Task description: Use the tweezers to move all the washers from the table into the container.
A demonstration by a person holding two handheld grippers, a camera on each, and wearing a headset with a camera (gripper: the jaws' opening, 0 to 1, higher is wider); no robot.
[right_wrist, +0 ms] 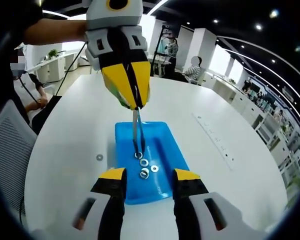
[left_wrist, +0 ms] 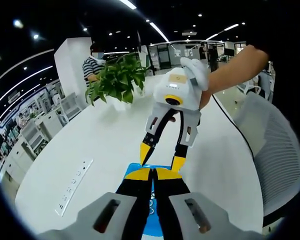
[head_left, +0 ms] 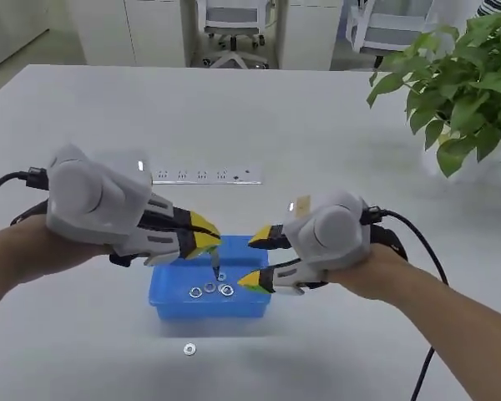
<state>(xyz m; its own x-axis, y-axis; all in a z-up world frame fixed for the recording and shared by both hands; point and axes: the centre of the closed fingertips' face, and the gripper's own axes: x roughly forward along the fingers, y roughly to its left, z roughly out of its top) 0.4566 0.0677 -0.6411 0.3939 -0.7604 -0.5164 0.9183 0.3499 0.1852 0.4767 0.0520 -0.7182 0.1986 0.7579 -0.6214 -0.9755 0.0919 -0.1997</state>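
My left gripper (head_left: 207, 238) is shut on thin metal tweezers (head_left: 217, 266) that point down into the blue container (head_left: 171, 288). In the right gripper view the tweezers (right_wrist: 137, 131) end at a washer (right_wrist: 139, 155) on the container's floor (right_wrist: 162, 142); whether they pinch it I cannot tell. Several washers (head_left: 210, 290) lie inside the container. One washer (head_left: 189, 349) lies on the table in front of it, and shows as a washer on the table (right_wrist: 99, 157) beside the container. My right gripper (head_left: 257, 261) hovers open at the container's right end, holding nothing.
A white power strip (head_left: 207, 175) lies behind the container. A potted plant (head_left: 463, 83) stands at the far right. Black cables trail from both grippers. Office chairs stand beyond the table's far edge.
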